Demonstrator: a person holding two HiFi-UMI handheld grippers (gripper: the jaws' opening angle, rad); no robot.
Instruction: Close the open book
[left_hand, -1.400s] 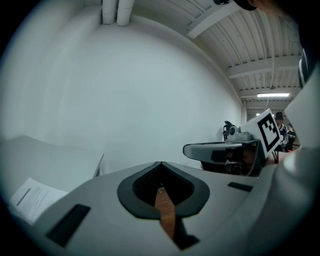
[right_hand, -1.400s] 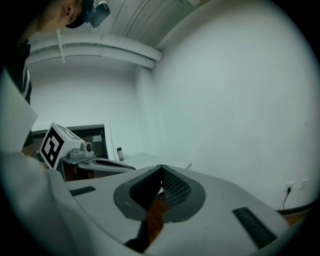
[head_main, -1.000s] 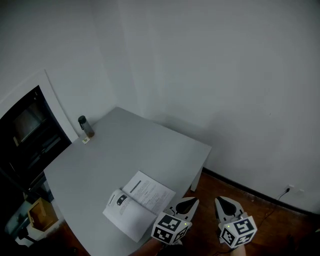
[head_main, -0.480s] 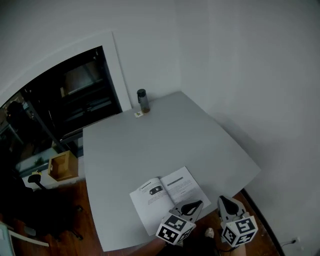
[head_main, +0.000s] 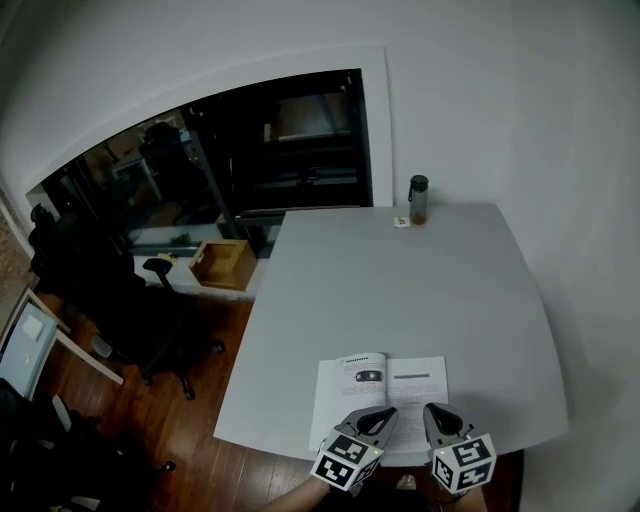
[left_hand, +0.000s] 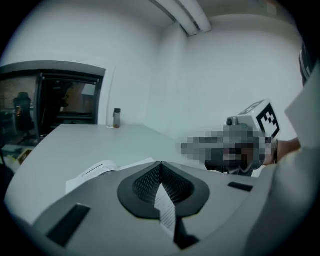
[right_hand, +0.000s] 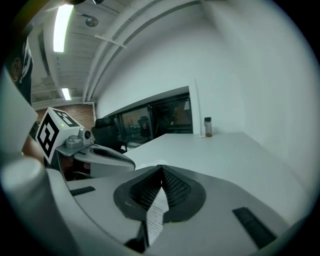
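Note:
The open book (head_main: 382, 398) lies flat at the near edge of the grey table (head_main: 400, 290), its printed pages facing up. My left gripper (head_main: 387, 411) is shut and empty, its tip over the book's near left page. My right gripper (head_main: 431, 409) is shut too, over the near right page. In the left gripper view the closed tips (left_hand: 161, 163) point across the table, the book's left page (left_hand: 95, 171) just beyond them and the right gripper's marker cube (left_hand: 260, 120) to the right. The right gripper view shows its closed tips (right_hand: 161, 166) and the left gripper (right_hand: 100, 155) alongside.
A dark bottle (head_main: 418, 199) and a small white tag (head_main: 400, 222) stand at the table's far edge by the wall. Left of the table are a wooden box (head_main: 224, 264), a black office chair (head_main: 150, 320) and a dark window (head_main: 250, 150).
The head view has swung round, so the table and book now sit square in front. Both grippers came down over the book's near edge, still shut.

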